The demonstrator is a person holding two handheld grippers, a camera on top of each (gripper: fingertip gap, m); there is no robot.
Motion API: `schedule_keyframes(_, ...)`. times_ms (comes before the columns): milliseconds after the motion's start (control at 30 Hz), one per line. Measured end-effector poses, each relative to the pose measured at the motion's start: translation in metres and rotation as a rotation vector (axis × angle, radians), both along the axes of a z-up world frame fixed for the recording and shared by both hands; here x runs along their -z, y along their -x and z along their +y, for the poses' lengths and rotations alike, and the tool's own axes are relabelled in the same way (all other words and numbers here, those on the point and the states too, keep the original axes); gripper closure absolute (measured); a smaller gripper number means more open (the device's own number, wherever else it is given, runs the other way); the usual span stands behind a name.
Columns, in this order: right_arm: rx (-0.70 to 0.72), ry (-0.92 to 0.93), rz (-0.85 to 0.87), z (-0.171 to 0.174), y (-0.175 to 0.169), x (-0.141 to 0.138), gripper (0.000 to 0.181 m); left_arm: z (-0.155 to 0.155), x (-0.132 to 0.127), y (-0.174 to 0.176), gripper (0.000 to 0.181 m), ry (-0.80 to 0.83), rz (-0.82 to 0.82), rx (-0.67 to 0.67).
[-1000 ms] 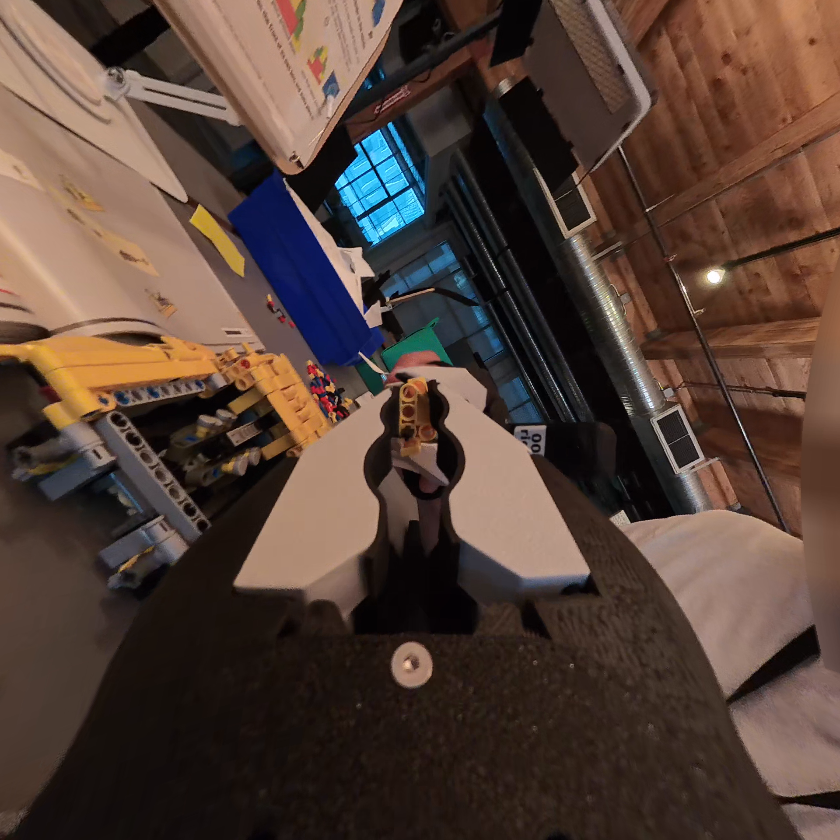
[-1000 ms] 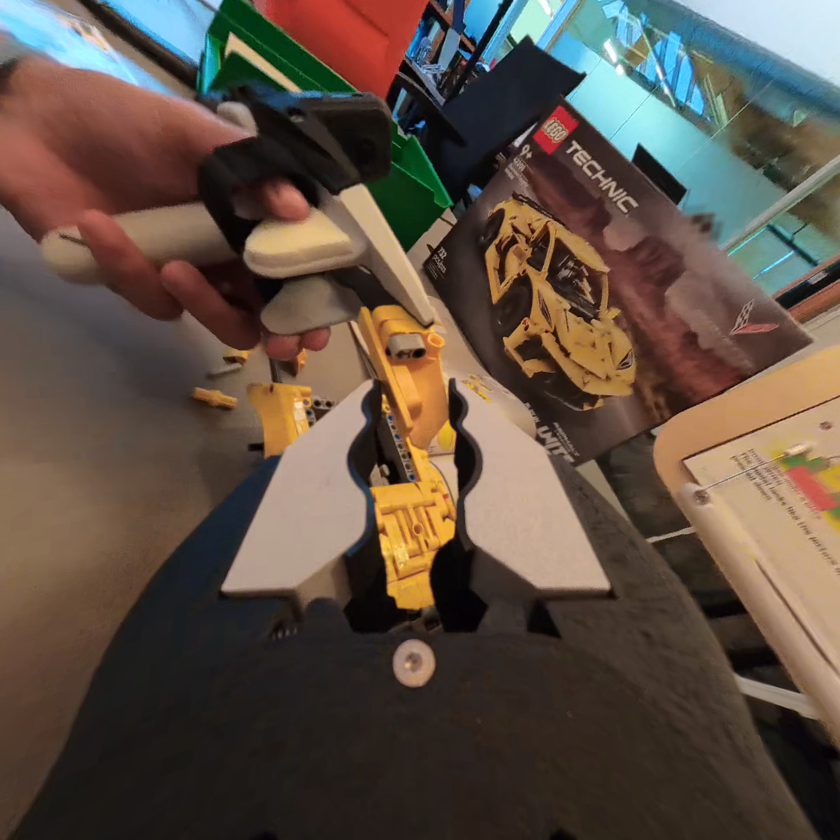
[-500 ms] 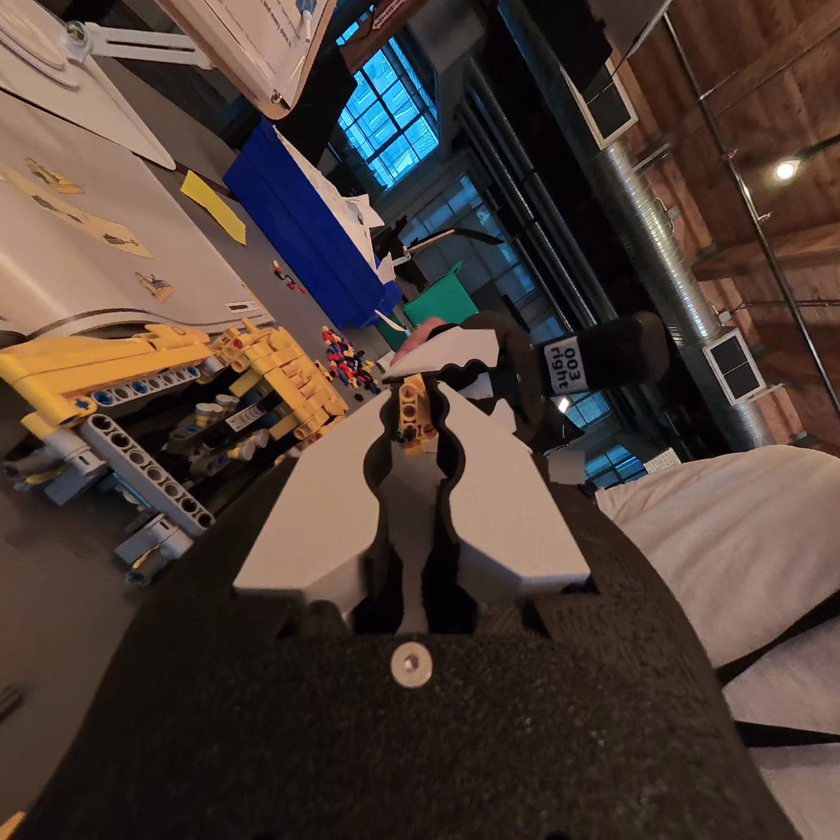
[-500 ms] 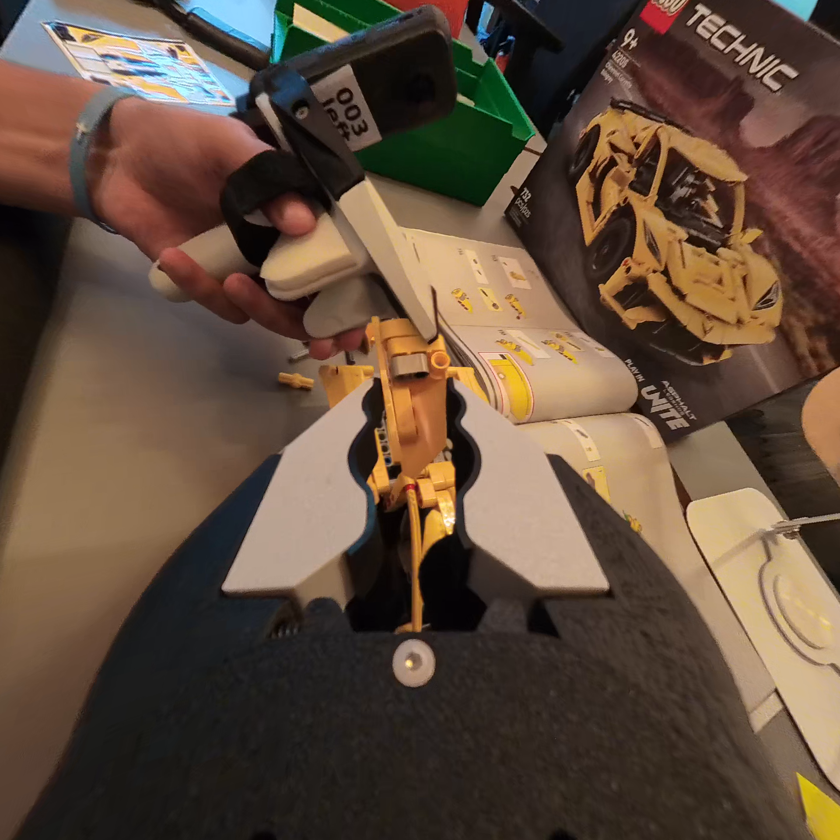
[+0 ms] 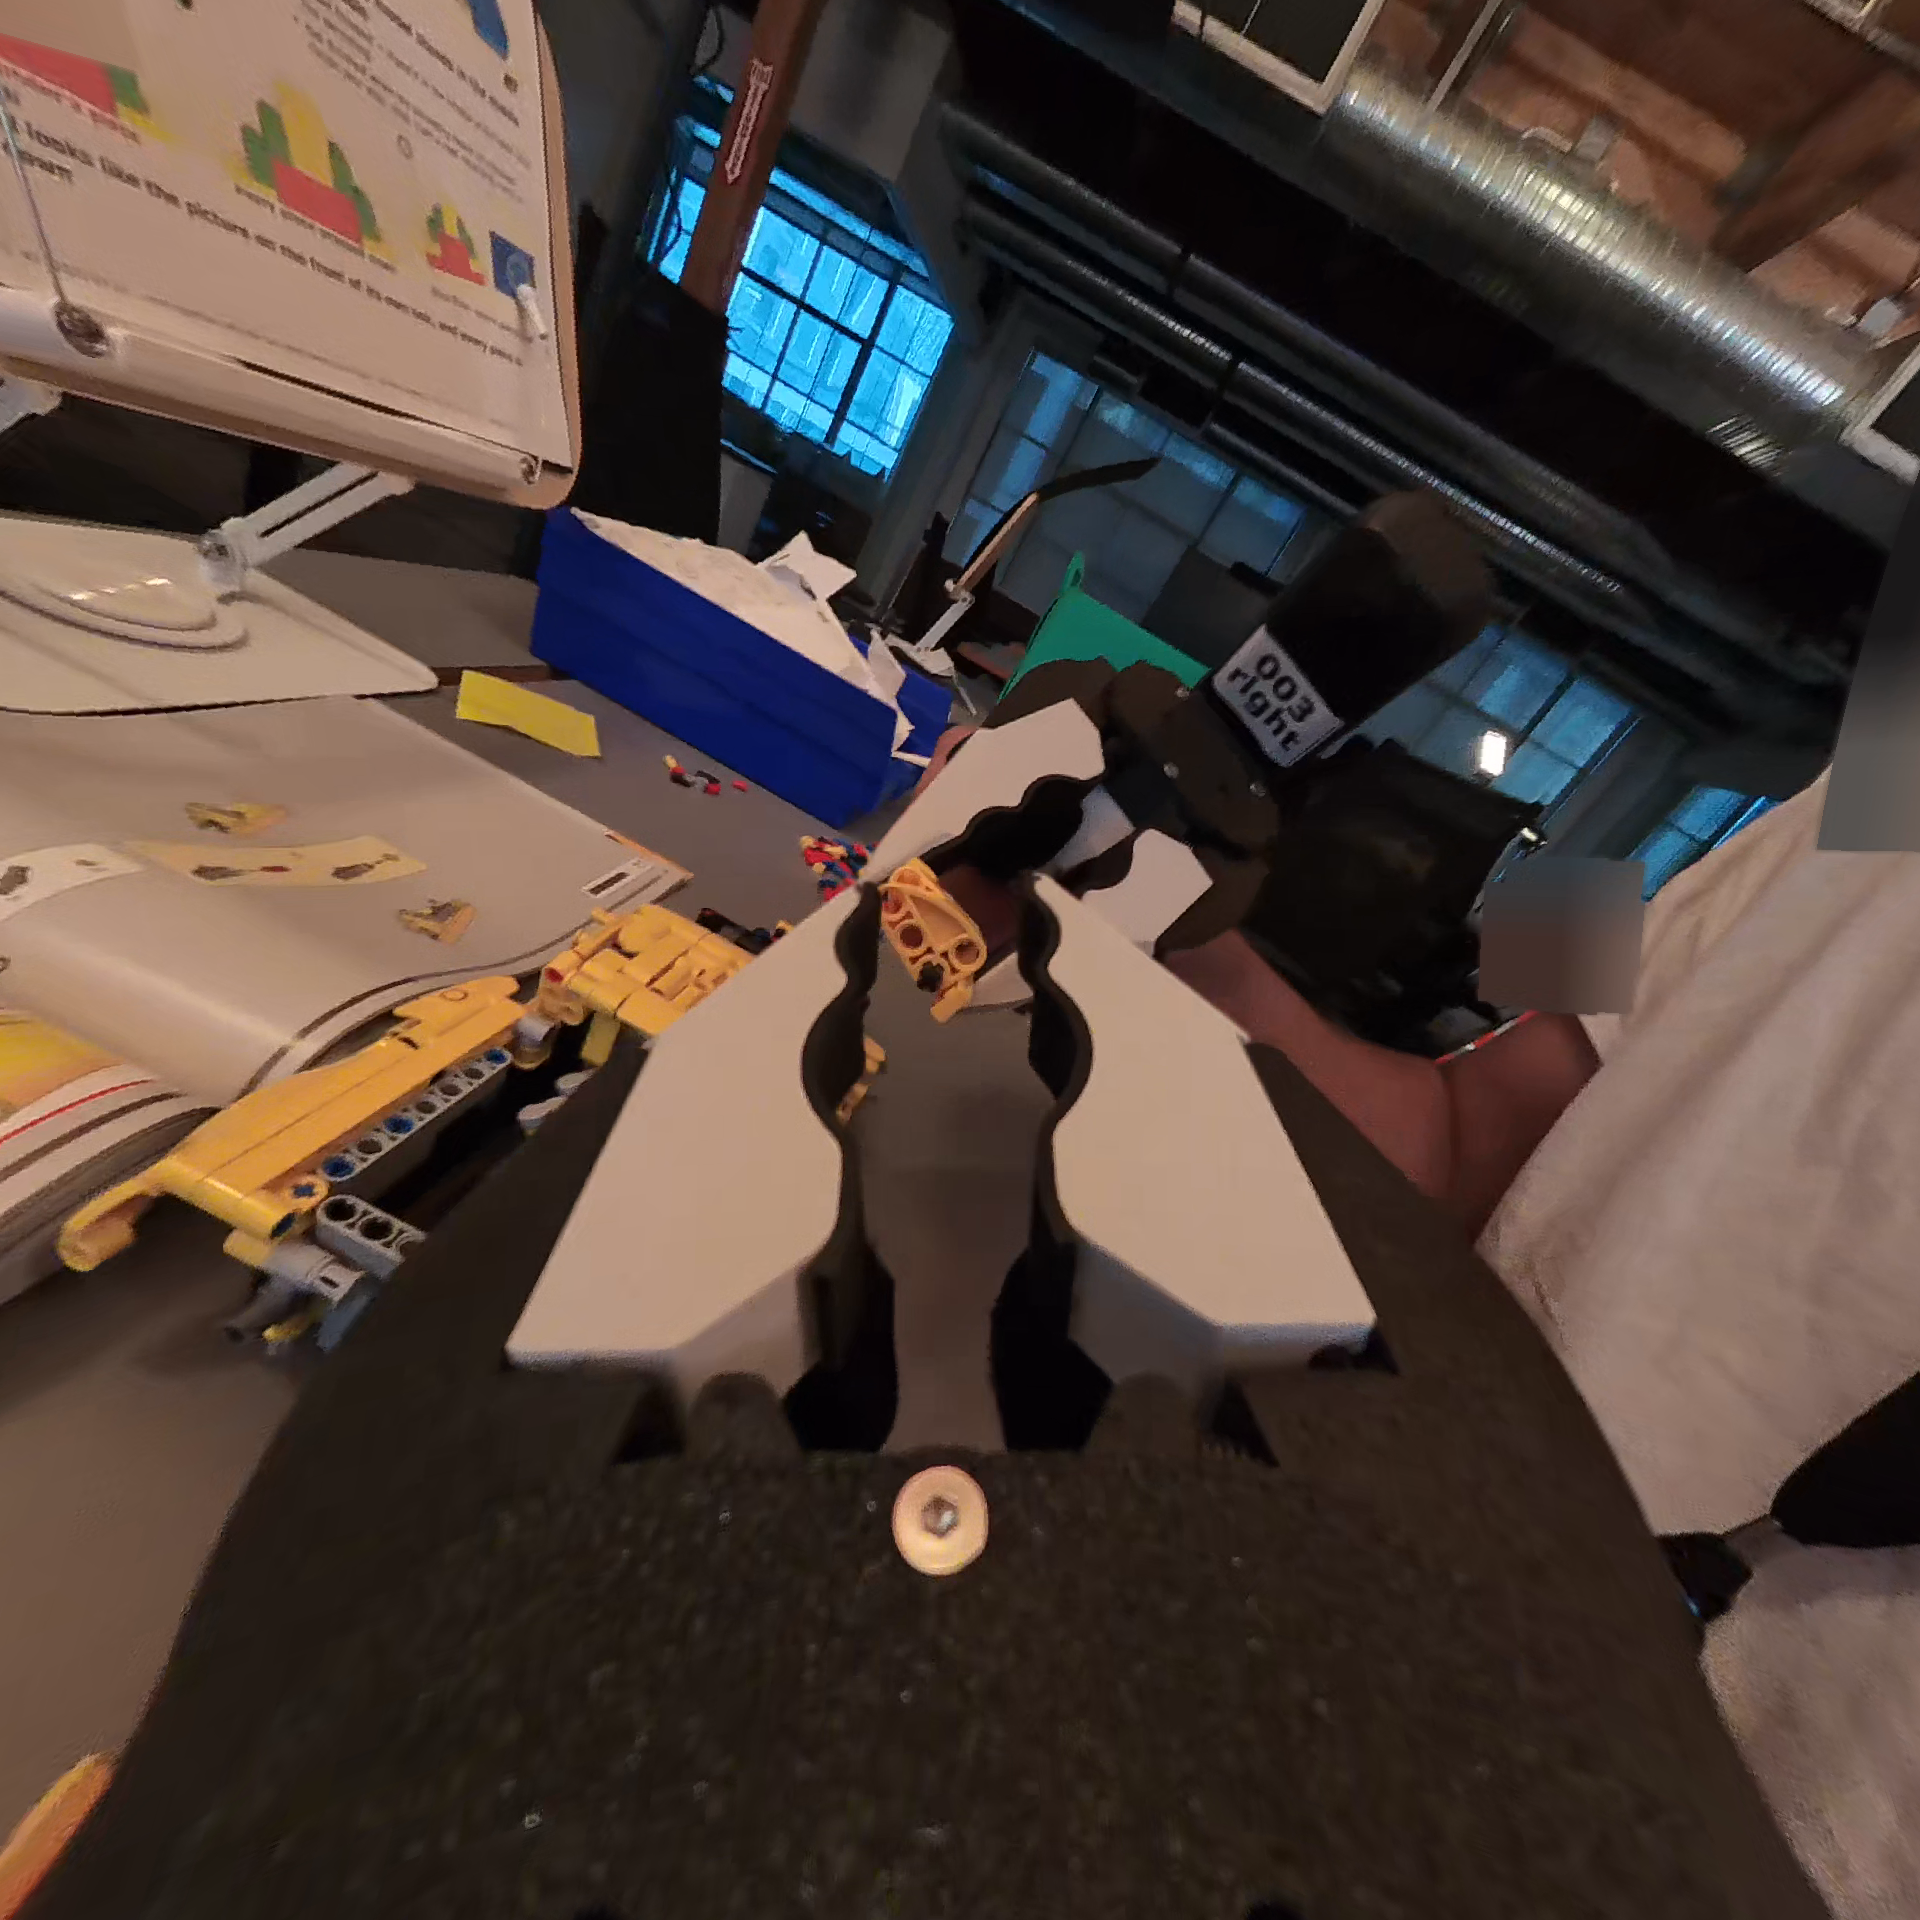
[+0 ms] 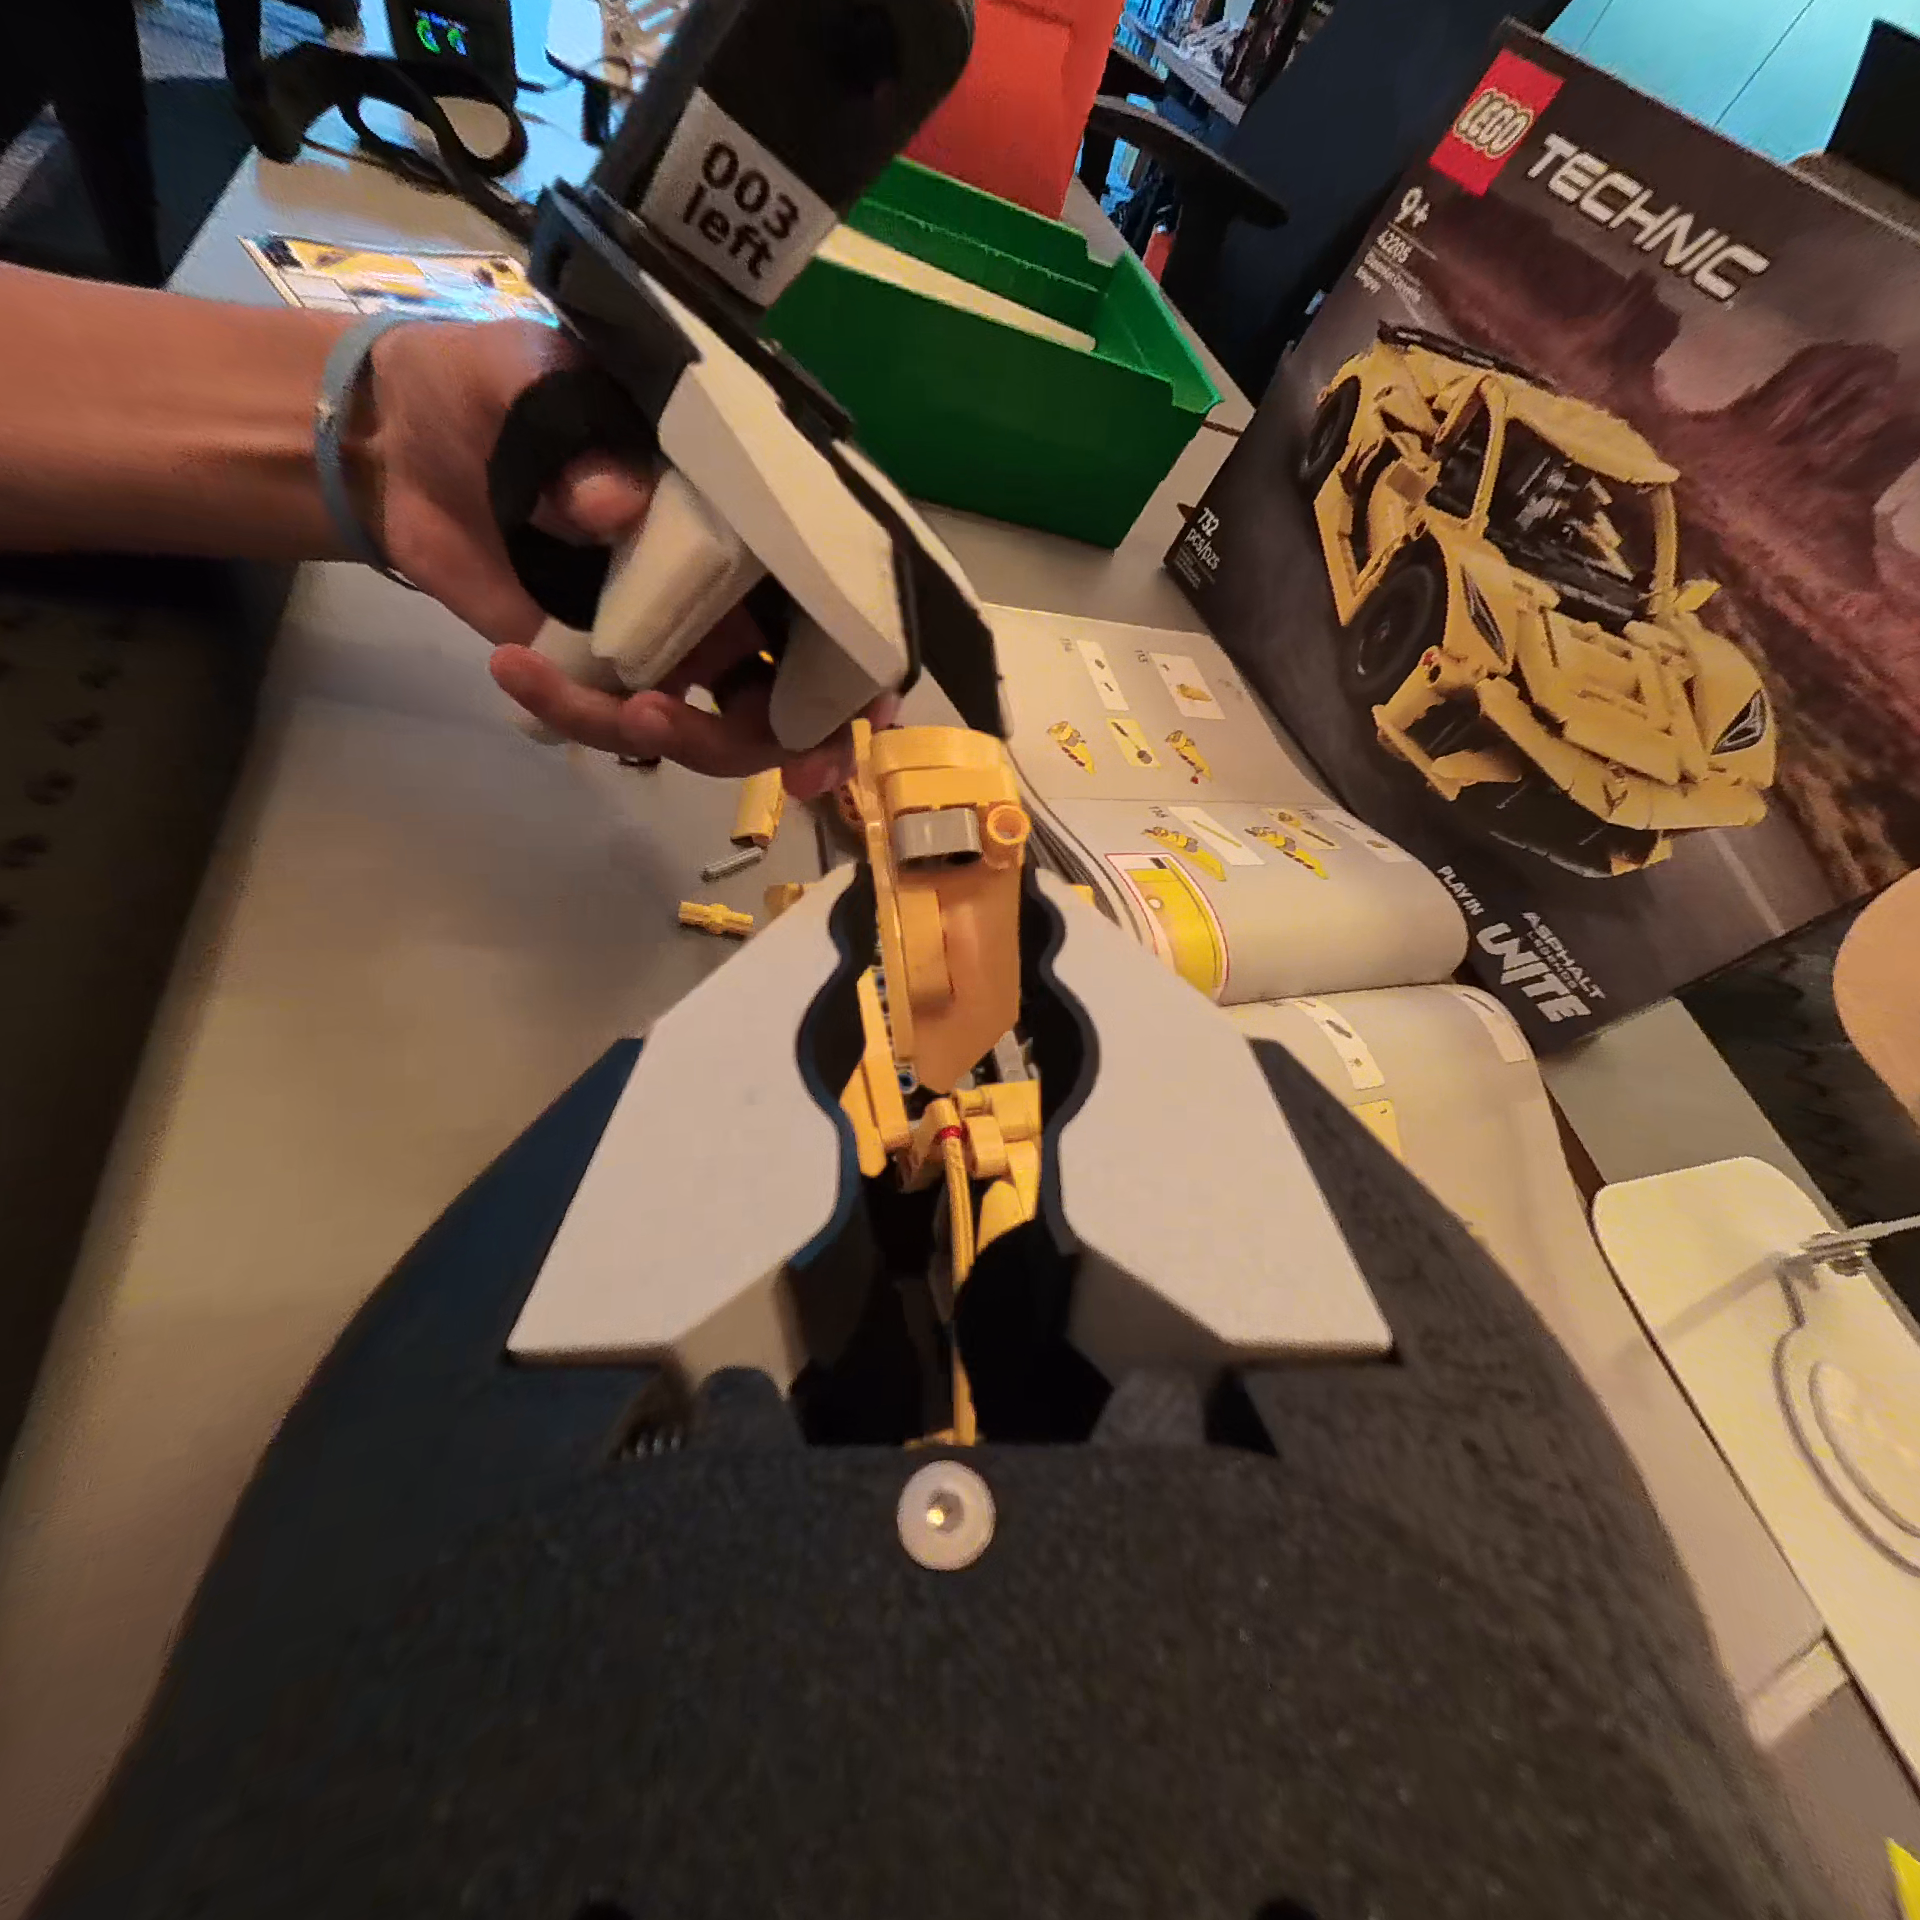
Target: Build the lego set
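Observation:
My right gripper point(image 6: 940, 883) is shut on a long yellow Technic assembly point(image 6: 940, 935) and holds it above the table, with its grey-tipped end sticking out past the fingertips. My left gripper point(image 5: 940, 904) is open. A small yellow holed piece point(image 5: 930, 935) sits between its fingertips, narrower than the gap, at the tip of the right gripper point(image 5: 1029, 821). I cannot tell whether that piece is joined to the assembly. In the right wrist view the left gripper point(image 6: 961, 717), in a person's hand, touches the assembly's top end.
A larger yellow build point(image 5: 343, 1112) lies beside the open instruction booklet point(image 5: 260, 914), which also shows in the right wrist view point(image 6: 1247, 831). The set's box point(image 6: 1558, 571) and a green bin point(image 6: 987, 416) stand behind. Loose pins point(image 6: 717, 920), a blue bin point(image 5: 707, 665) and a clipboard stand point(image 5: 291, 208) are nearby. Left and right tips are no more than a few centimetres apart.
My left gripper's jaws have opened around the small yellow piece they were shut on. Both grippers have tilted down toward the table. The right gripper still holds the assembly.

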State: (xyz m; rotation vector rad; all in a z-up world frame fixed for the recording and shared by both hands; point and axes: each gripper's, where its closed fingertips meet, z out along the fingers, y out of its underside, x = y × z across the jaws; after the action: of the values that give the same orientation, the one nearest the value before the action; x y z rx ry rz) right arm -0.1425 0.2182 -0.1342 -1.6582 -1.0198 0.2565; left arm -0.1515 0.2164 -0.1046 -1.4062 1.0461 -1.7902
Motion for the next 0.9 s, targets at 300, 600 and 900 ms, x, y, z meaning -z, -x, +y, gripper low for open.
schedule_keyframes(300,0.020,-0.075,-0.018,0.002,0.001,-0.004,0.155,0.013,-0.002,0.002,0.161,0.083,-0.012,-0.033)
schedule_keyframes(600,-0.125,0.220,0.457,-0.007,0.003,-0.022,0.155,0.023,-0.011,0.007,0.161,0.016,-0.070,-0.128)
schedule_keyframes(900,-0.300,0.465,0.795,-0.017,-0.011,-0.042,0.156,0.006,-0.007,0.003,0.161,-0.090,-0.043,-0.082)
